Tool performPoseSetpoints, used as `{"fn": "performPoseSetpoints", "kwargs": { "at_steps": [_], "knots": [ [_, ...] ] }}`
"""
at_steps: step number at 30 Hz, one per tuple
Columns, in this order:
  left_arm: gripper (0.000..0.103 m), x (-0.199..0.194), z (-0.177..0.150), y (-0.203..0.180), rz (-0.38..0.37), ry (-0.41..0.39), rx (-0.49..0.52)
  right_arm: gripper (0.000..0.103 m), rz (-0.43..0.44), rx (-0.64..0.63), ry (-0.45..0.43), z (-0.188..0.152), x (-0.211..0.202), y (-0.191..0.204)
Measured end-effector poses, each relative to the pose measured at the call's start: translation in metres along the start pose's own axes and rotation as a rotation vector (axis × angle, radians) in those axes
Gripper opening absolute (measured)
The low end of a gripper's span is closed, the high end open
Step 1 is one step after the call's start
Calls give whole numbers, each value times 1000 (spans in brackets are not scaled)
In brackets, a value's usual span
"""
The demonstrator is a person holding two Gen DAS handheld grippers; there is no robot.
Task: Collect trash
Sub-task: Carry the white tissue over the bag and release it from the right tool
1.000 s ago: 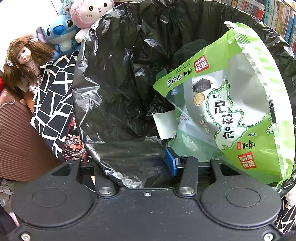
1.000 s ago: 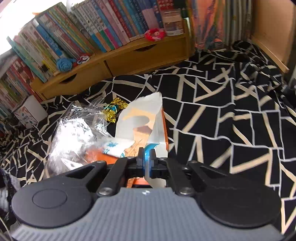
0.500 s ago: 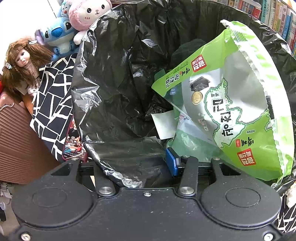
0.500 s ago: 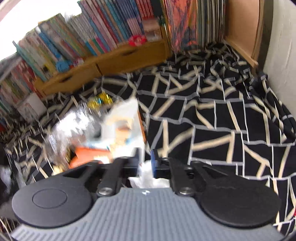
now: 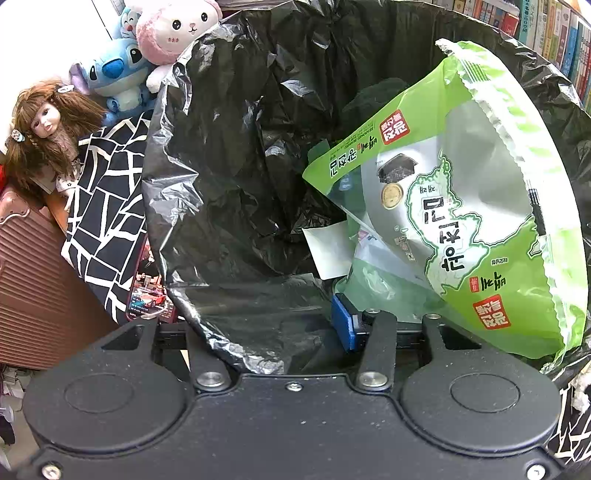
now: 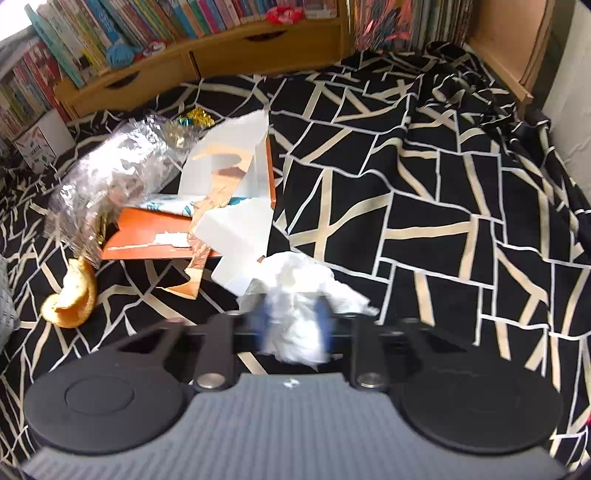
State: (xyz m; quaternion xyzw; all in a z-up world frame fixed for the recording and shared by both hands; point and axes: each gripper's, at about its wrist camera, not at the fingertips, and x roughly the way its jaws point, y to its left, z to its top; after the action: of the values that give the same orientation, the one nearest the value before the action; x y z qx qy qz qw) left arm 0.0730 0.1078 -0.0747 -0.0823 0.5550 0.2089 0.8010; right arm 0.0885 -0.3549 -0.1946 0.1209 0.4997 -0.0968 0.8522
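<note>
My right fingers [image 6: 291, 321] are closing around a crumpled white tissue [image 6: 299, 291], shapeless, no clear long axis. My left fingers [image 5: 273, 325] pinch the black trash bag [image 5: 229, 184] rim, a green wrapper [image 5: 461, 221] standing tilted inside.

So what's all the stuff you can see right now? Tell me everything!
bin bag: one, black, open, lining a bin beside the bed
snack packet: one, green, inside the bin bag
toys: one doll, three plush, behind the bag
bedcover: one, black with cream lines
tissue: one, white, crumpled, between the right claw's pads
torn box: one, orange and white, on the bedcover
clear wrapper: one, crinkled, left of the box
peel: one, orange, near left edge
books: many, on the wooden shelf
left claw: black, on the bag's rim
right claw: black, has just been closing on the tissue
</note>
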Motion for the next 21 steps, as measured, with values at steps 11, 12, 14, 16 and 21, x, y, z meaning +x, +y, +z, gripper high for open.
{"fn": "performPoseSetpoints", "kwargs": {
  "at_steps": [11,12,14,16,21],
  "knots": [
    [46,0,0,4,-12,0,-7,3,68,67,-126,12,-59,-4],
    [46,0,0,4,-14,0,-8,3,76,69,-140,14,-65,-3],
    [46,0,0,5,-16,1,-10,3,96,73,-167,19,-76,0],
    [47,0,1,5,-18,1,-12,3,117,66,-200,25,-90,5],
    [47,0,1,5,-24,-3,-17,3,193,52,-287,41,-124,19]
  ]
}}
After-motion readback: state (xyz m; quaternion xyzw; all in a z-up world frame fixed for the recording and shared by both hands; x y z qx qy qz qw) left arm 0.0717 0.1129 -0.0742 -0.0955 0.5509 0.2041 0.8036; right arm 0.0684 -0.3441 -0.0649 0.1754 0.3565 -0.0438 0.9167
